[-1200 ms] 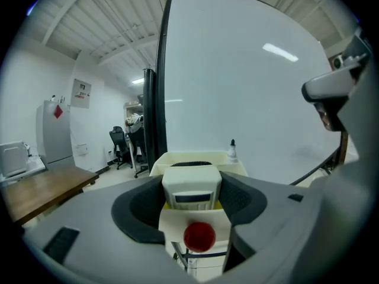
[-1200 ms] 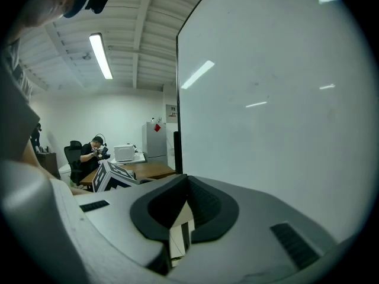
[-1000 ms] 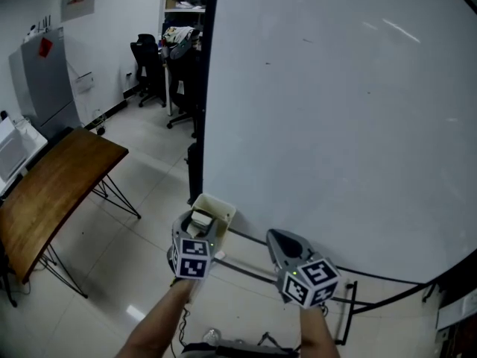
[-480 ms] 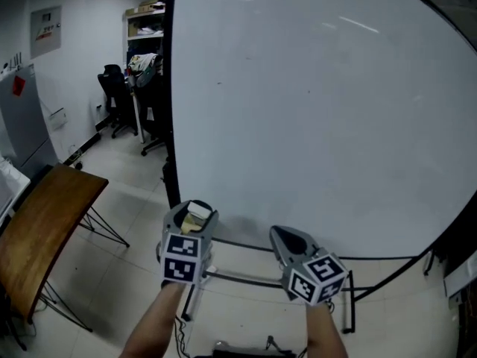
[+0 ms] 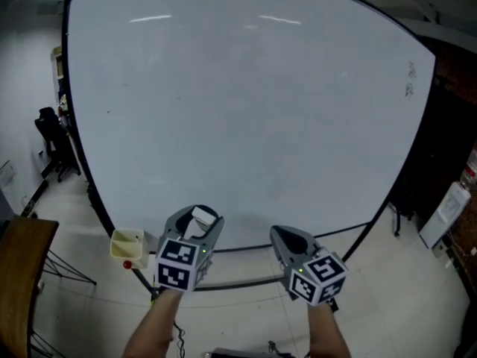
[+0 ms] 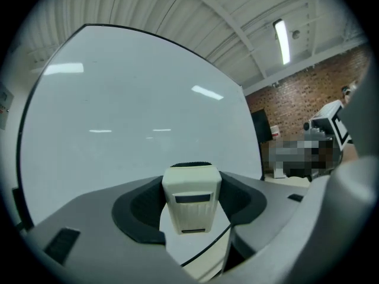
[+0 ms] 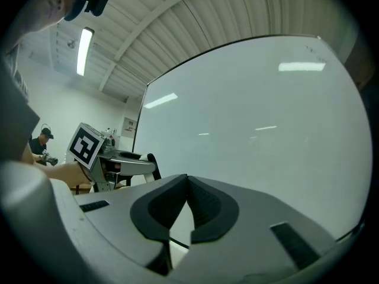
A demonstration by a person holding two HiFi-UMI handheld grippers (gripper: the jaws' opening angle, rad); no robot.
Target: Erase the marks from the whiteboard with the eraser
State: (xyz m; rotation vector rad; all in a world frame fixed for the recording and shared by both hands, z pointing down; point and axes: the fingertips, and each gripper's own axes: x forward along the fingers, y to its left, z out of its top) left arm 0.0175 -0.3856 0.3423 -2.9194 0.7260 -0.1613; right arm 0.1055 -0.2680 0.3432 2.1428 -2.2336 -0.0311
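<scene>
In front of you, the whiteboard fills most of the head view, and nearly all of it is bare. The only marks you can make out are a few small dark scribbles high up near its right edge; they are too small to read.

Your left gripper sits low, near the board's bottom edge, with its jaws clamped on the cream eraser. The eraser stands upright between the pads, one end poking out toward the board, and it looks short of the surface. Your right gripper hangs just beside the left one, jaws pressed together with nothing between them.

At the board's lower left corner a small cream box hangs off the frame, with something red just under it.

This looks like the approach step: the eraser is in hand but wiping has not begun. The marks lie well apart from the eraser, up and to the right, so the next move calls for a long reach across your right side. Press the eraser's face flat on the board before you rub.
</scene>
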